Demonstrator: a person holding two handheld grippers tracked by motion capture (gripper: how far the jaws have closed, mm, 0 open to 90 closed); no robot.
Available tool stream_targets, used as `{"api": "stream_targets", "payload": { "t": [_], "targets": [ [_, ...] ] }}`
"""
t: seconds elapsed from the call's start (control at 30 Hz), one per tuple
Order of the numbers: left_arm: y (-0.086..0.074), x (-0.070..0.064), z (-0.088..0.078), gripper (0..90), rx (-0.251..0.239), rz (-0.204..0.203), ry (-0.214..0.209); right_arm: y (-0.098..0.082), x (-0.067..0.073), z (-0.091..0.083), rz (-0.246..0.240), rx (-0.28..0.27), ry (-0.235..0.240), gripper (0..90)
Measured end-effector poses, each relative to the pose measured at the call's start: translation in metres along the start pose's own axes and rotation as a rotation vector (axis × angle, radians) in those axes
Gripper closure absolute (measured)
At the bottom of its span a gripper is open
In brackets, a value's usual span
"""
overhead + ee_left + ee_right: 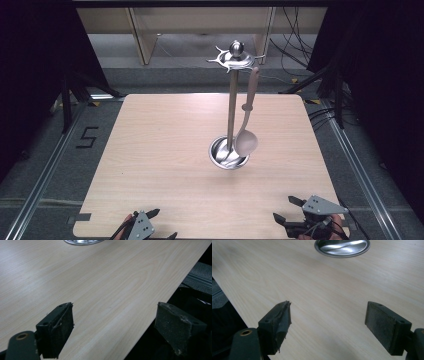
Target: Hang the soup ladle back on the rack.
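Observation:
A metal utensil stand [231, 105] rises from a round dish-shaped base [220, 152] a little right of the middle of the wooden table [165, 150]. From a hook of its crown [232, 59] hangs a grey ladle [247, 140], bowl down beside the base. My left gripper [164, 223] is at the table's near edge on the left, open with nothing between its jaws [115, 308]. My right gripper [284, 208] is at the near edge on the right, also open and empty [329, 305]. The base [342, 247] lies well ahead of the right jaws, and its rim [82, 241] is at the top of the left gripper view.
Black curtains hang at both sides. Metal rails [45, 175] run along the floor beside the table, with a "5" mark [87, 137] at the left. Wooden furniture legs [142, 42] and loose cables [292, 50] are beyond the far edge.

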State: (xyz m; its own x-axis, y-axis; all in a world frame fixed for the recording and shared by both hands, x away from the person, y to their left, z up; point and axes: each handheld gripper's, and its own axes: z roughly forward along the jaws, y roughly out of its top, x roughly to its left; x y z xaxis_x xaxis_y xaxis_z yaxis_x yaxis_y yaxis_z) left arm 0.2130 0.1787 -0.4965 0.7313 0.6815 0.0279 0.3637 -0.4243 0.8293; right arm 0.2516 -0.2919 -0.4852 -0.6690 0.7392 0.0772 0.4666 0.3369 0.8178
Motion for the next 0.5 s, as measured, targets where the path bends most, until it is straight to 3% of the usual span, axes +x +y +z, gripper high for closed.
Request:
{"api": "stream_targets", "payload": {
  "t": [0.1,0.17,0.27,0.5],
  "targets": [
    [0.0,-0.0003,-0.0001,14.8,-0.002,-0.007,0.001,-0.0019,0.005,0.0014,0.033,0.019,0.018,21.7],
    [-0.0002,-0.0005,0.0005,14.8,-0.007,-0.007,0.004,-0.0017,0.0021,0.0027,-0.01,0.015,0.029,21.6],
    [0.0,-0.0013,0.0002,14.8,-0.006,-0.011,-0.003,-0.0026,0.0019,0.0026,-0.011,0.007,0.005,21.6],
    [-0.0001,-0.0016,-0.0001,14.8,-0.007,-0.01,0.002,-0.0037,0.0015,0.0038,0.006,0.015,0.017,21.6]
  ]
}}
